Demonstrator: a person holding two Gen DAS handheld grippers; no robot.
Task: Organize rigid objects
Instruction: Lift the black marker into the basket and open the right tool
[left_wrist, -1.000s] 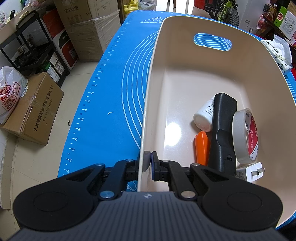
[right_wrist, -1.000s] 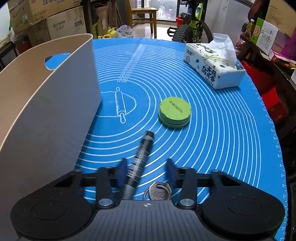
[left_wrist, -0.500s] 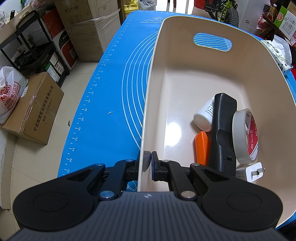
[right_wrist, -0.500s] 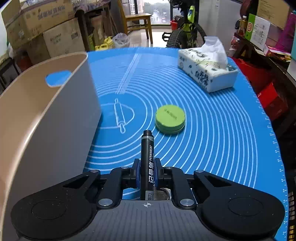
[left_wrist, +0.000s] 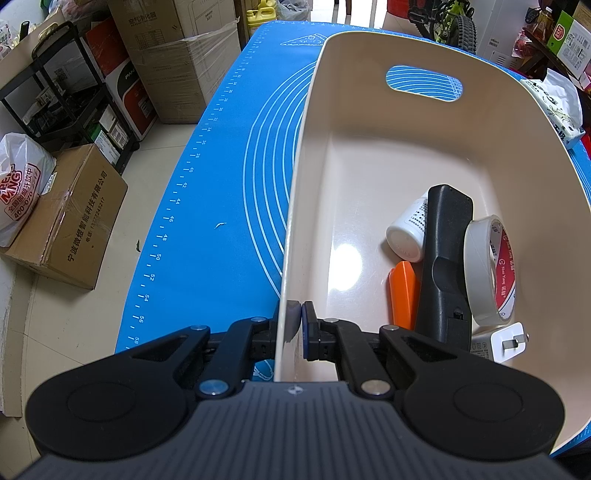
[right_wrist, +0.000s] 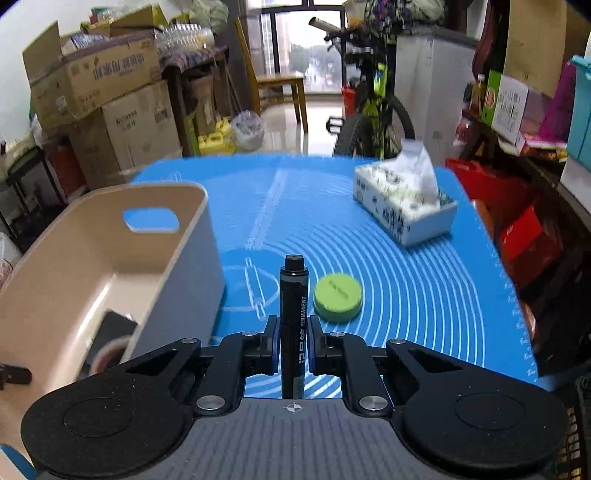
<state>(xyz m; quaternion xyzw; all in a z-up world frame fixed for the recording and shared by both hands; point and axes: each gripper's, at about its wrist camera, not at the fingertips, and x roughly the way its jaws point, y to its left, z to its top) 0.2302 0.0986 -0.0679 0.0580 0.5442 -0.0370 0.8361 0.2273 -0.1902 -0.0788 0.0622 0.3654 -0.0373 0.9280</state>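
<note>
My left gripper (left_wrist: 295, 332) is shut on the near wall of a cream bin (left_wrist: 332, 155) on the blue mat. Inside lie a black remote (left_wrist: 445, 258), a white bottle (left_wrist: 406, 236), an orange piece (left_wrist: 402, 291), a tape roll (left_wrist: 487, 269) and a white charger plug (left_wrist: 498, 343). My right gripper (right_wrist: 291, 347) is shut on a black permanent marker (right_wrist: 293, 295) and holds it in the air, to the right of the bin (right_wrist: 92, 258). A green round tin (right_wrist: 338, 293) lies on the mat beyond it.
A tissue box (right_wrist: 402, 206) stands at the mat's far right (right_wrist: 424, 295). Cardboard boxes (left_wrist: 70, 221) and a shelf stand on the floor left of the table. A bicycle (right_wrist: 373, 110) and a chair stand behind the table.
My right gripper closed on the marker on the mat and has lifted it up. The keys under it are out of view. The left gripper has not moved.
</note>
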